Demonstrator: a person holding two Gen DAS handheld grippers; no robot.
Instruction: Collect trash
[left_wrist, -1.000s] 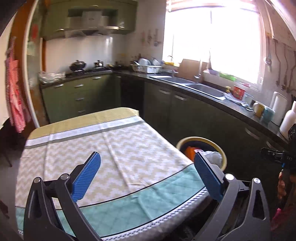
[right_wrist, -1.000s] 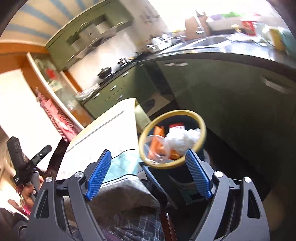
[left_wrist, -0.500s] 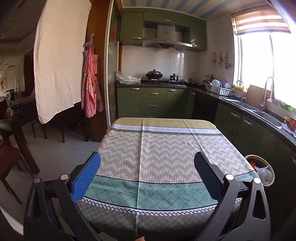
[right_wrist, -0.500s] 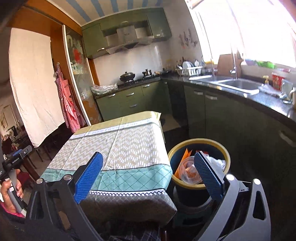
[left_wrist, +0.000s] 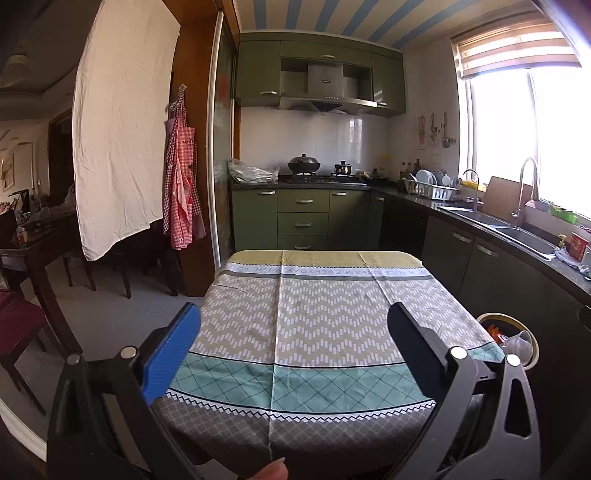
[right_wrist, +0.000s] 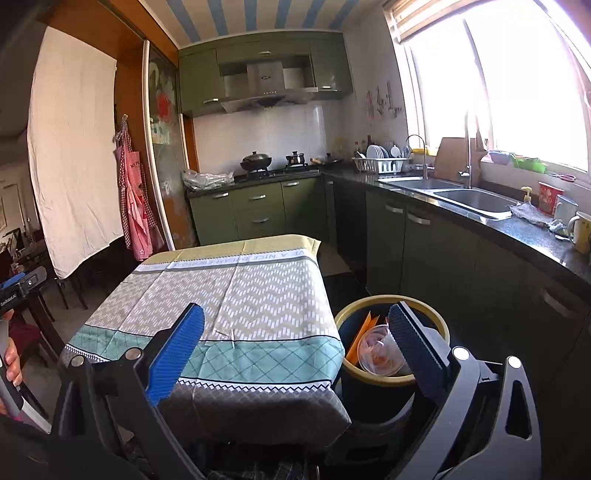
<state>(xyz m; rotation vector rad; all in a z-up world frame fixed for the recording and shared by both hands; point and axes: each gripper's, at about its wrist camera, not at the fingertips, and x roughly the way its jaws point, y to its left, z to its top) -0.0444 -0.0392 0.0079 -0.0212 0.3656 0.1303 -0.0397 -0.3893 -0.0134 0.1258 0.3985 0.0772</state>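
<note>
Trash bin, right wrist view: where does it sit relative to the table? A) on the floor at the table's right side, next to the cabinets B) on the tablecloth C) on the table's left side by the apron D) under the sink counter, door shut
A: the yellow-rimmed trash bin stands on the floor right of the table, between it and the dark counter cabinets, with a clear plastic cup and orange wrapper inside.

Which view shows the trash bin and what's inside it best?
The right wrist view. The trash bin sits near centre beside the table, its yellow rim open to view, with a clear plastic cup and orange wrapper inside. The left wrist view catches only part of it at the right edge.
</note>
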